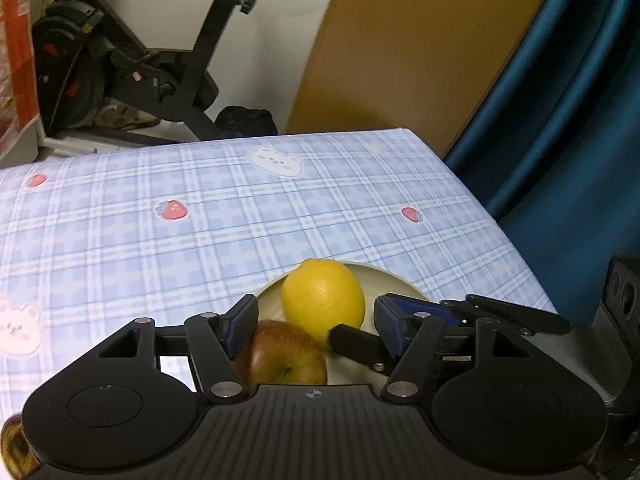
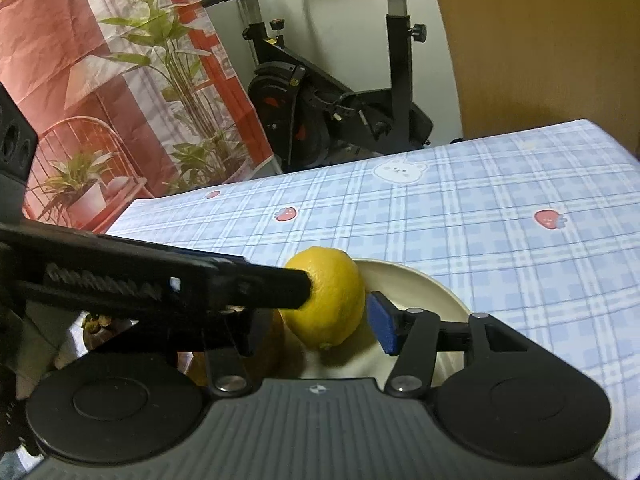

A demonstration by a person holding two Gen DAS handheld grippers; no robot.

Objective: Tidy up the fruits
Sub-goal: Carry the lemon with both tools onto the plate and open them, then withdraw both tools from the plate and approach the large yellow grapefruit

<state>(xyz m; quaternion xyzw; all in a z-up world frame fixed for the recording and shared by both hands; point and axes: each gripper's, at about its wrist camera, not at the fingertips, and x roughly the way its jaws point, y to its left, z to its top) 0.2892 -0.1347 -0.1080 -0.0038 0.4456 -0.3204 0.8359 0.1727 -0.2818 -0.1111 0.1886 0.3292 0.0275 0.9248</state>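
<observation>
Fig. legend, L to R. Far left, rear: printed backdrop [image 2: 120,80] w/ plants and a red chair, hung beside a black exercise bike [image 2: 332,108]. Centre: table under a blue plaid cloth [image 1: 200,220] w/ bear and strawberry prints. Behind at right, a tan wood panel [image 1: 400,40] and a dark blue curtain [image 1: 580,120].

On the cloth, near edge: cream plate [image 1: 384,280] carrying a yellow lemon [image 1: 323,300] and a red-yellow apple [image 1: 280,354]. The apple lies nearer the camera, touching the lemon's lower left side; lemon sits toward the plate's middle.

Left gripper [image 1: 316,324]: jaws spread wide, blue pads either side of the fruit. Left pad is just beside the apple, right pad stands apart over the plate; nothing gripped. In the right wrist view its finger [image 2: 260,286] crosses from the left and its tip meets the lemon's left side.

Right gripper [image 2: 320,320]: blue right pad [image 2: 382,326] sits just beside the lemon's right side; contact can't be confirmed. Its left finger is hidden behind the other tool, so grip state can't be told. In the left wrist view one black fingertip [image 1: 356,344] of it reaches the lemon's lower right.
</observation>
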